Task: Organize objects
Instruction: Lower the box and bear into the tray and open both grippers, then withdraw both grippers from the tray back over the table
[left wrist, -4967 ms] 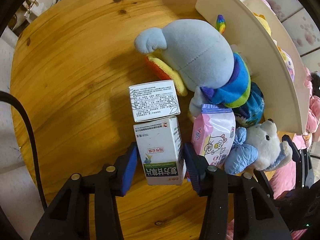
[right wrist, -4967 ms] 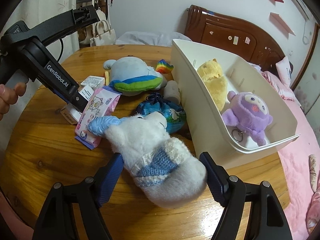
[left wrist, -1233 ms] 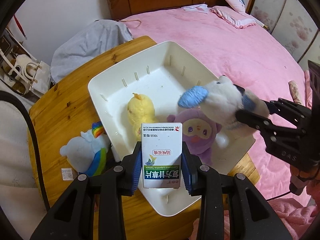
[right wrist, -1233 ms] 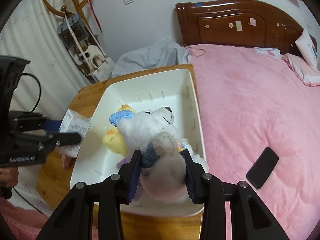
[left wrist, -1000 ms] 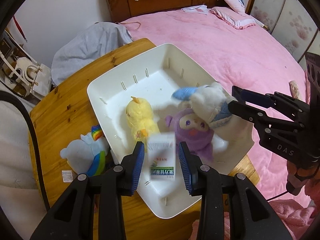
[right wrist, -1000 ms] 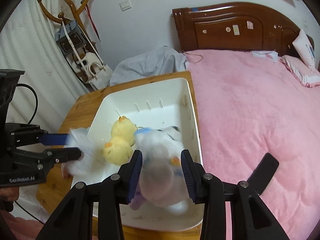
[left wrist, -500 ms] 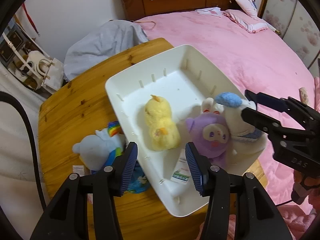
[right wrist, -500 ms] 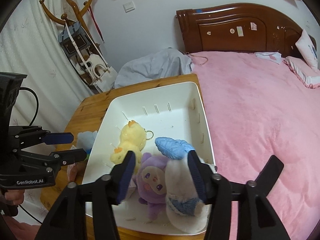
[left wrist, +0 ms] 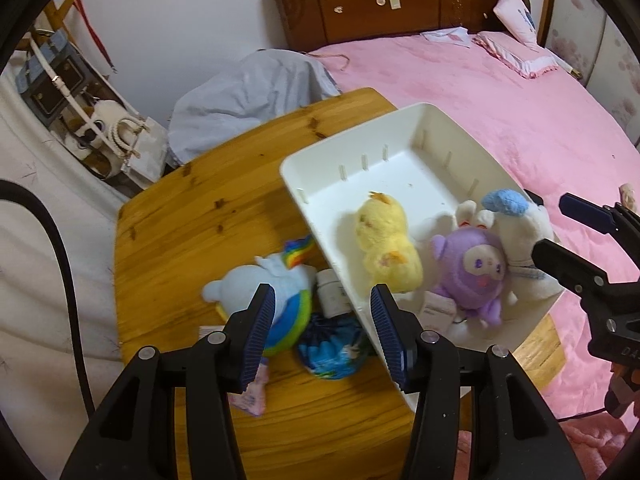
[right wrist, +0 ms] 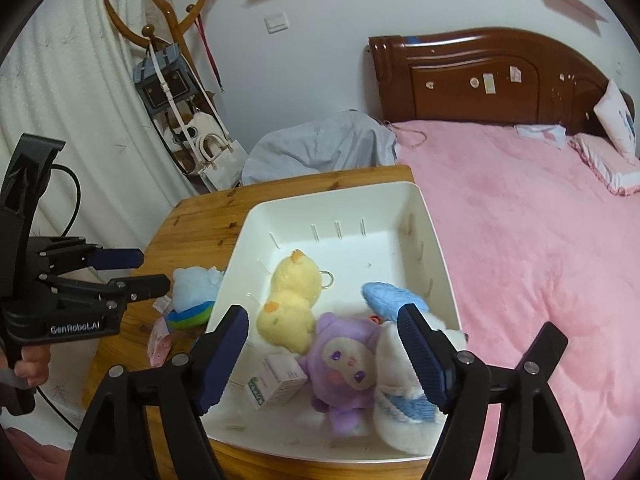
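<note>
here the small box (right wrist: 276, 382) lies half hidden behind purple plush (right wrist: 346, 360); left gripper (left wrist: 322, 330) parted, right gripper (right wrist: 322, 356) opening, both empty.

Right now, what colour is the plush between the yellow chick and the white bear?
Purple plush, pale face, pink cheeks. Clearest in the right wrist view.

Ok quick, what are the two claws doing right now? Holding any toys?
Left gripper: open, holding nothing.
Right gripper: jaws opening, holding nothing; white plush lies in the bin.
</note>
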Demonstrator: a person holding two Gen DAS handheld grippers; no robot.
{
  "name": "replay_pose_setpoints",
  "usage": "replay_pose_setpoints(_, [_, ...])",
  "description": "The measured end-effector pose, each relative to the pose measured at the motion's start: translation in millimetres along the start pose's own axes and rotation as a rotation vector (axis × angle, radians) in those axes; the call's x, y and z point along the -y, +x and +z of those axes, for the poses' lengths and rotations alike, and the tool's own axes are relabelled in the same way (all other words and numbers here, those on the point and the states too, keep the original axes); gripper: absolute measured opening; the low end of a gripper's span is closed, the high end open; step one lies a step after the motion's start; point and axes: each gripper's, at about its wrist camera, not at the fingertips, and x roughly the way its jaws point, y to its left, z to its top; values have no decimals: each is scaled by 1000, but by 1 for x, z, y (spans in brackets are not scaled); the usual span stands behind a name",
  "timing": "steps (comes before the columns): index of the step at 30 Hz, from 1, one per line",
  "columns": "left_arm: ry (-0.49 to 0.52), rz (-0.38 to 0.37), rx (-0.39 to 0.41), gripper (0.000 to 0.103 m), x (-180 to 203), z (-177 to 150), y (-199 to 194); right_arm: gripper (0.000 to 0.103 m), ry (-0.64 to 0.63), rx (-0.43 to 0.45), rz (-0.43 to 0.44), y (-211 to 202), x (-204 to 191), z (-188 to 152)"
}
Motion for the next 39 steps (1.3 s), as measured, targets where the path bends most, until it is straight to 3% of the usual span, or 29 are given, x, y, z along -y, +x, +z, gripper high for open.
replay_pose_setpoints(25, [37,0,44,54,-118,-31,-36,81,8,103,-96,-20,-125,-14])
replay_pose_setpoints(39, [191,-37,31,54,-154,-64,-21,81,148,123,-191,-7,-195,-49])
